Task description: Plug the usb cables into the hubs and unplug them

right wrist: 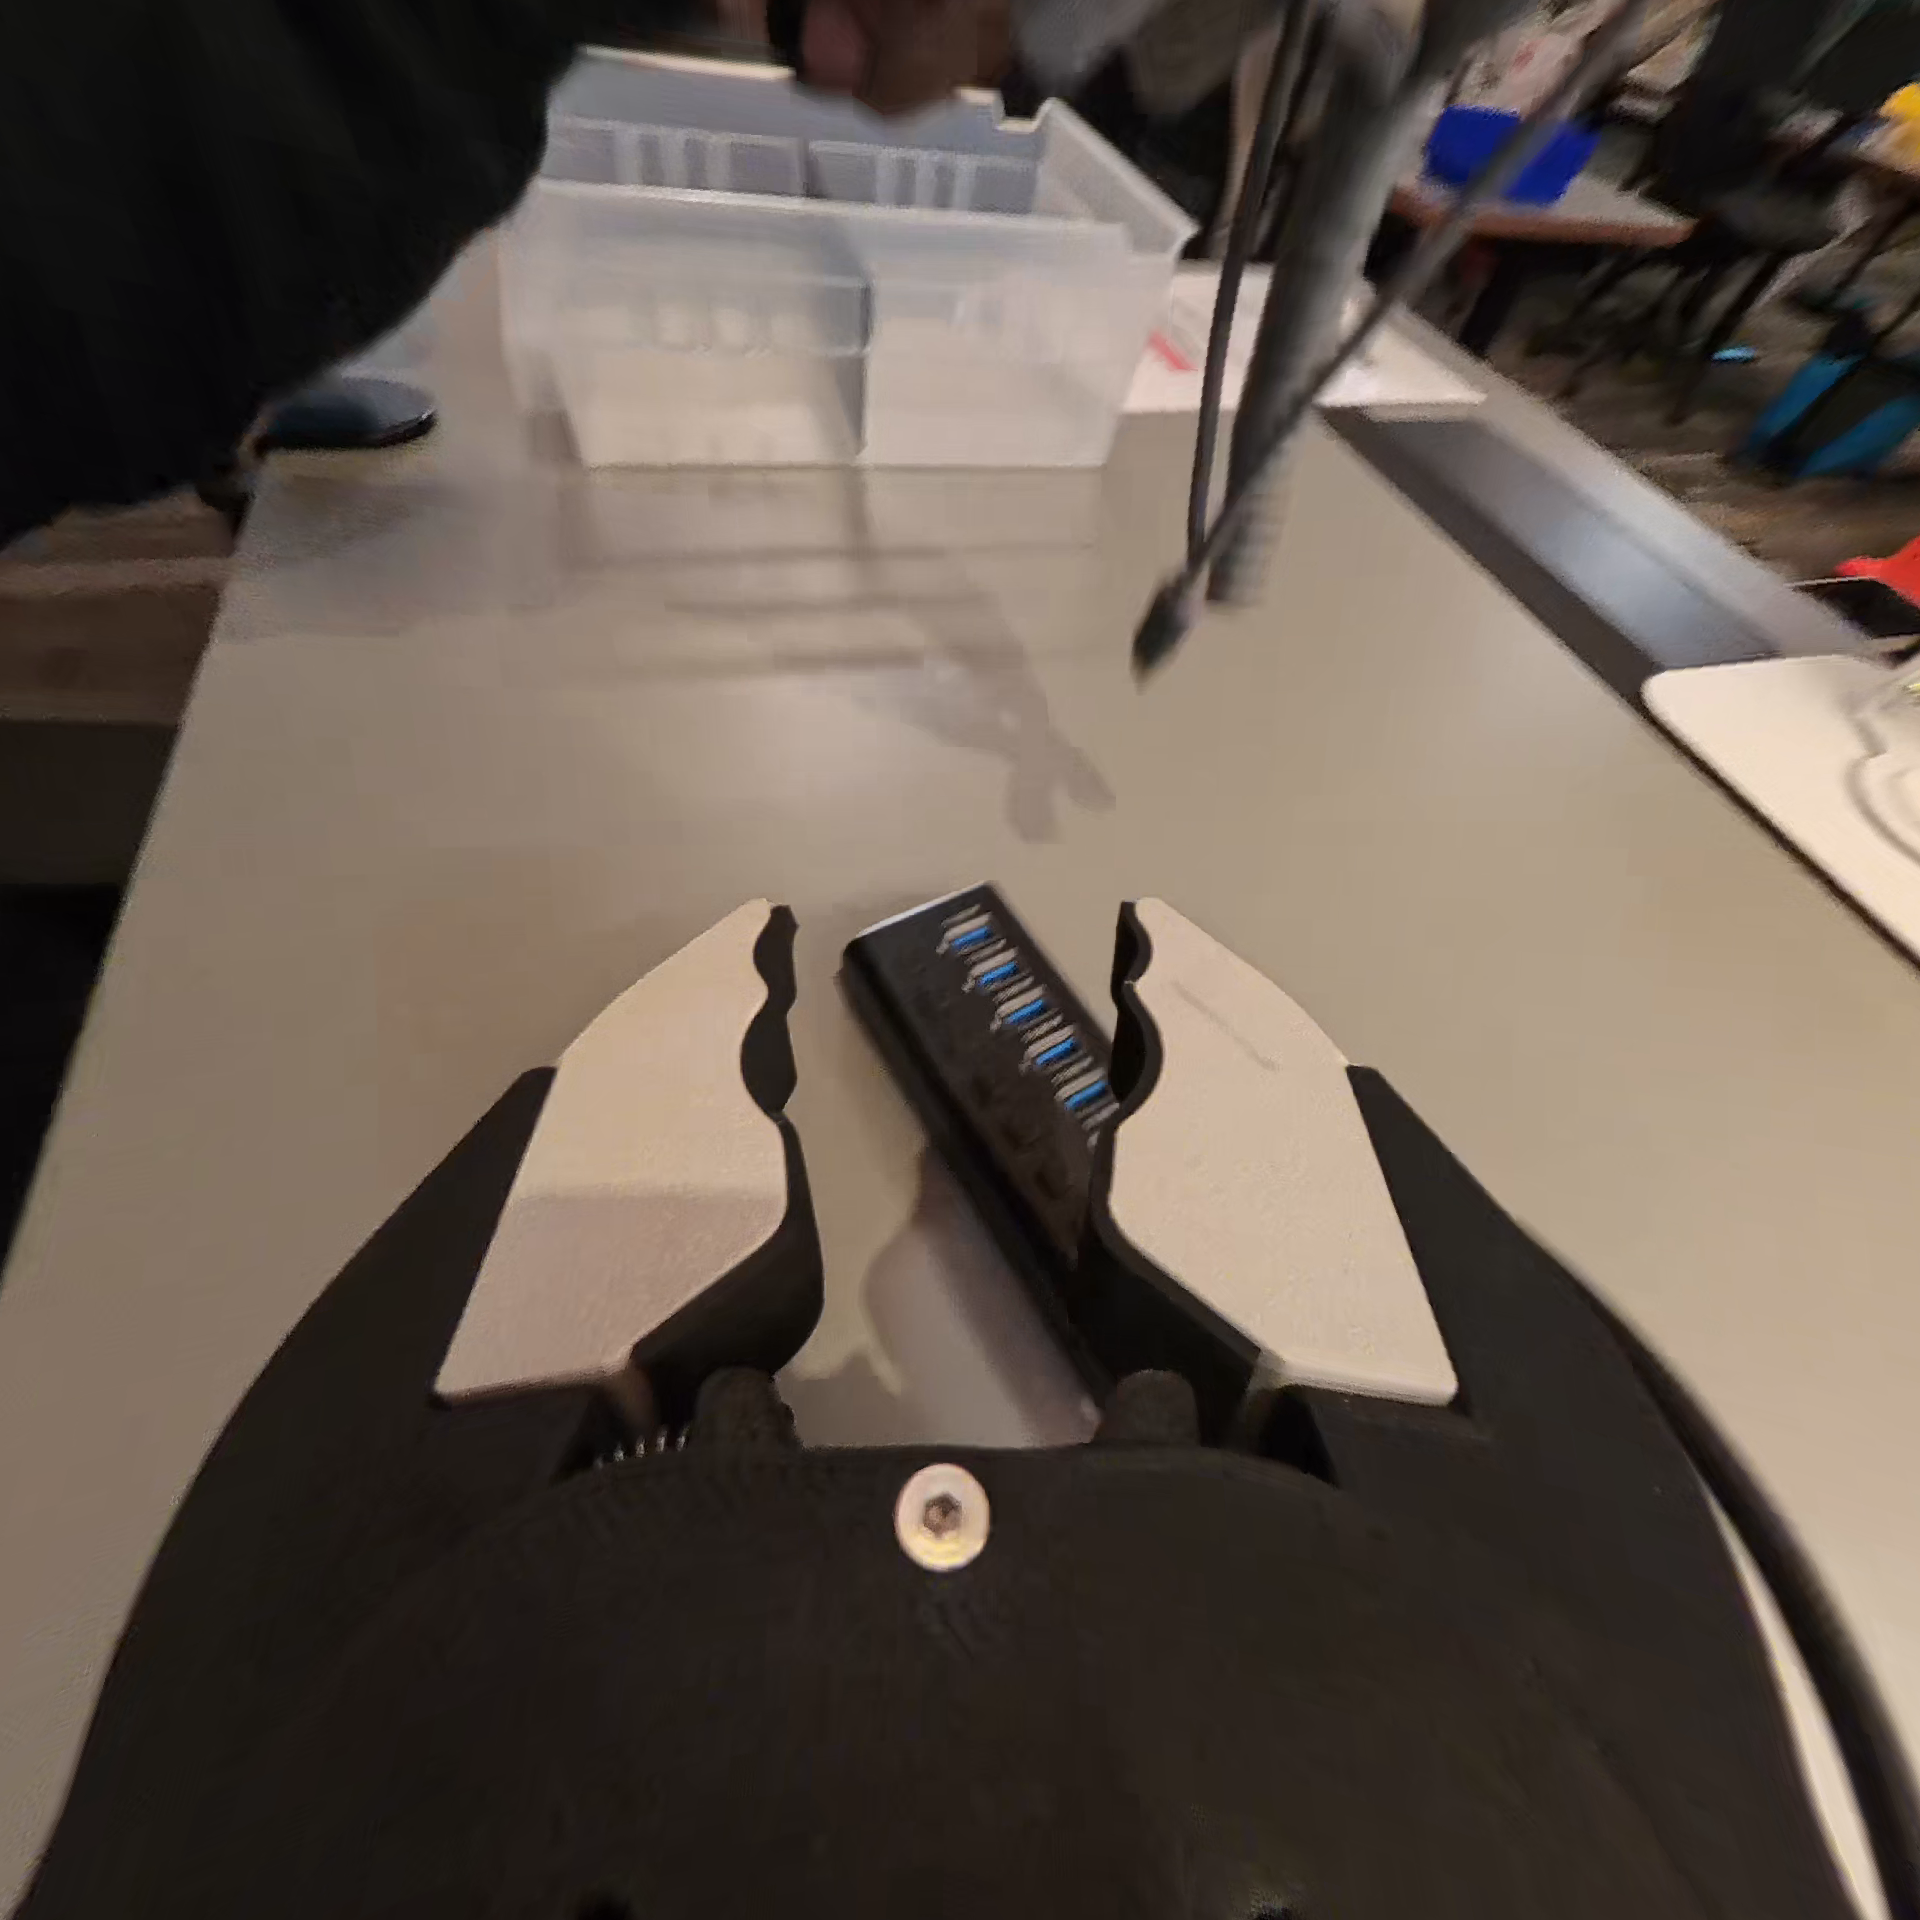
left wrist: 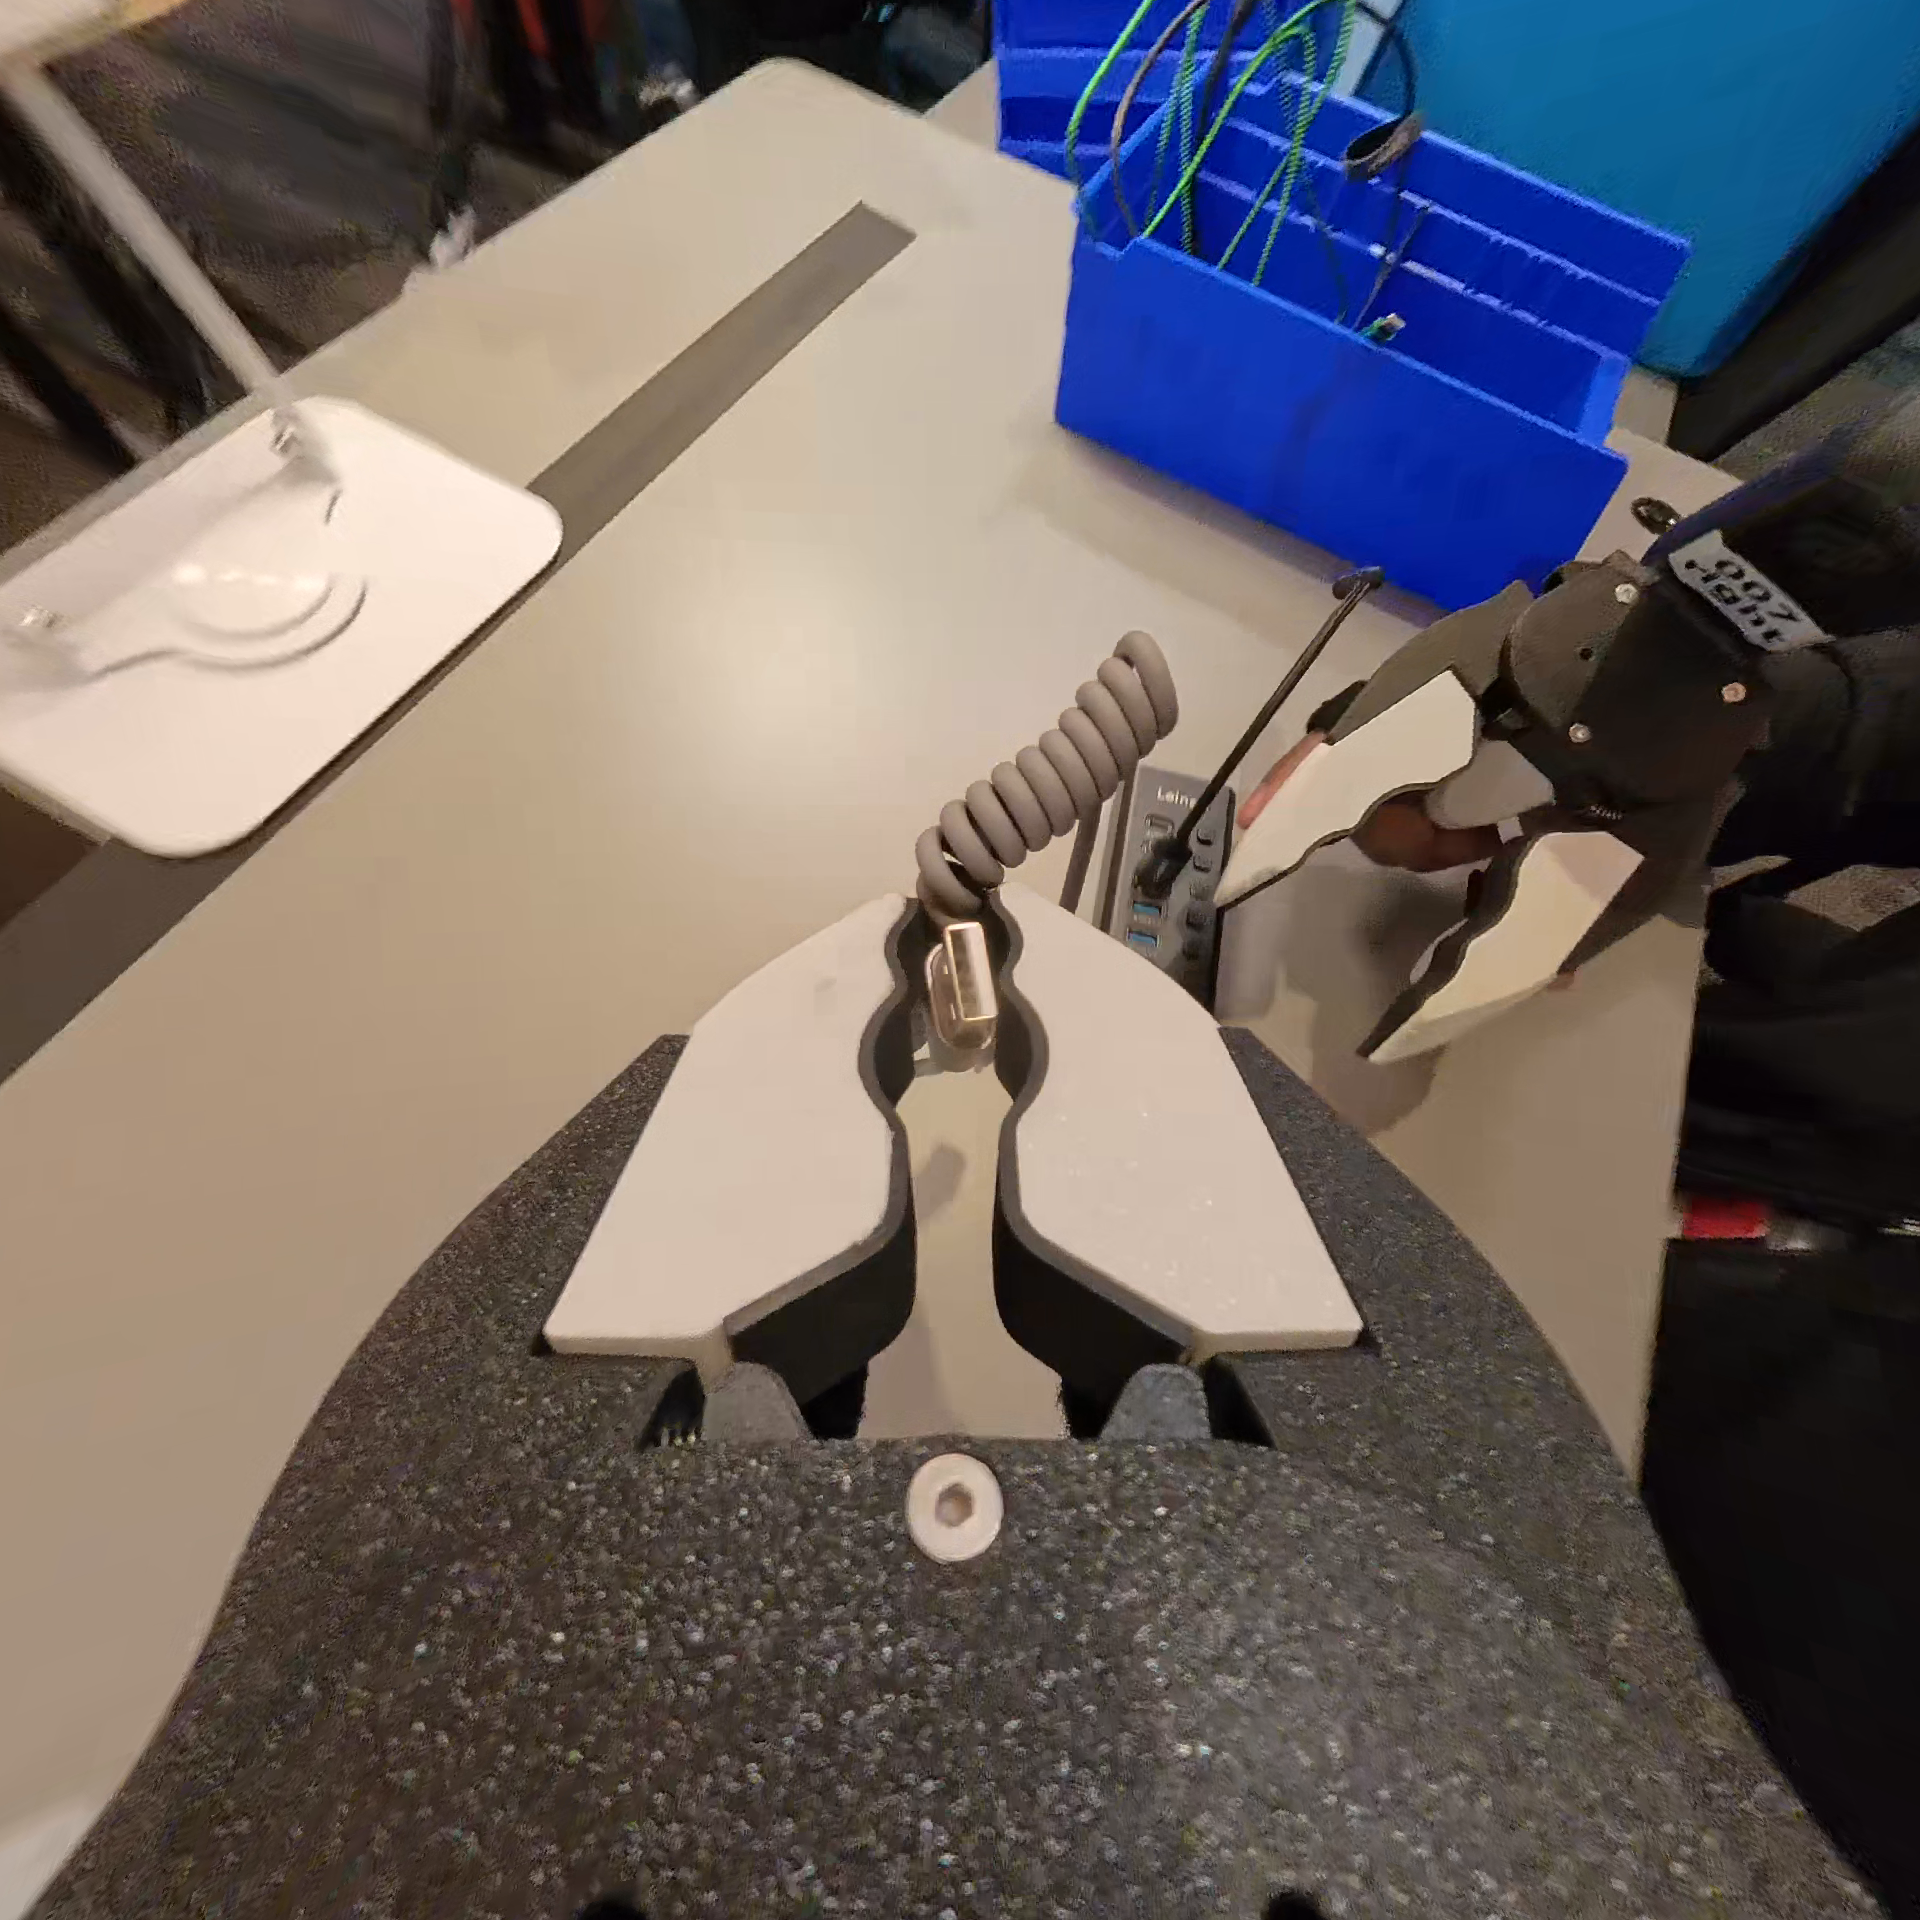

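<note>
My left gripper (left wrist: 951,920) is shut on the silver USB plug (left wrist: 961,982) of a grey coiled cable (left wrist: 1060,769), which hangs away from it. The black hub (left wrist: 1174,883) with blue ports lies on the table just beyond. My right gripper (left wrist: 1304,971) is open over the hub. In the right wrist view my right gripper (right wrist: 951,920) is open, with the hub (right wrist: 997,1029) lying slanted between its fingers and untouched. A thin black cable's plug (right wrist: 1164,634) and the coiled cable (right wrist: 1247,561) hang in the air beyond the hub.
A blue bin (left wrist: 1330,416) holding green and black cables stands at the back right of the grey table (left wrist: 520,935). A white stand base (left wrist: 260,623) sits at the left. A clear plastic bin (right wrist: 831,312) stands at the far end. A dark sleeve (right wrist: 208,208) fills the upper left. One gripper's finger ends stand about 15 cm off the other's.
</note>
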Motion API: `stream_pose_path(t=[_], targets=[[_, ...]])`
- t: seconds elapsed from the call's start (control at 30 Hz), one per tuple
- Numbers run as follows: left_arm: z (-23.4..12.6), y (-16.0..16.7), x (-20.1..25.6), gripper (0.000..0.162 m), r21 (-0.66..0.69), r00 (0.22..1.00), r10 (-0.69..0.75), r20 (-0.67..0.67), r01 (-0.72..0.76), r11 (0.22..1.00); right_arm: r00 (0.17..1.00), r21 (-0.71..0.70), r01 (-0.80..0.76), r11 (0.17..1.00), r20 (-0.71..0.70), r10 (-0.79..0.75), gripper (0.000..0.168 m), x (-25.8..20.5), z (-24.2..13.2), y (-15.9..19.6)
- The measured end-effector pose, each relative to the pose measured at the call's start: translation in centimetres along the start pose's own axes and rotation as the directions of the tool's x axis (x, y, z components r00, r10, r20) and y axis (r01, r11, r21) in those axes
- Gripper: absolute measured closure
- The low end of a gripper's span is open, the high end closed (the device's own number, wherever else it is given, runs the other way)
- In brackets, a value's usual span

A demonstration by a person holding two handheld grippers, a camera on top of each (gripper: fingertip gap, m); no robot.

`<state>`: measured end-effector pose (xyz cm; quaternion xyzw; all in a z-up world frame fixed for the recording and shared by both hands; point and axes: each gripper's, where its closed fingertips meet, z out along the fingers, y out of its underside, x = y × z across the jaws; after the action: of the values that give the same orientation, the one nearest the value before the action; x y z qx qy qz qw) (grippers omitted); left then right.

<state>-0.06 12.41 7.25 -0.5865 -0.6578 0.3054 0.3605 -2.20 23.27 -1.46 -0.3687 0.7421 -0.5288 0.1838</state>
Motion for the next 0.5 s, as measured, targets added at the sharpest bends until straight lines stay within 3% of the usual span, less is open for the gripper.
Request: stream_pose_path(t=[0.2, 0.5], targets=[[4.6, 0.9, -0.5, 0.152, 0.130, 0.995, 0.096, 0.023, -0.099, 0.987, 0.994, -0.009, -0.058, 0.998, -0.092, 0.056, 0.112, 2.0, 3.2, -1.1], [4.9, 2.1, -2.3, 0.152, 0.327, 0.998, -0.015, 0.057, -0.005, 0.945, 0.974, -0.056, 0.023, 0.998, -0.224, -0.035, 0.113, 3.8, 5.5, 0.0]])
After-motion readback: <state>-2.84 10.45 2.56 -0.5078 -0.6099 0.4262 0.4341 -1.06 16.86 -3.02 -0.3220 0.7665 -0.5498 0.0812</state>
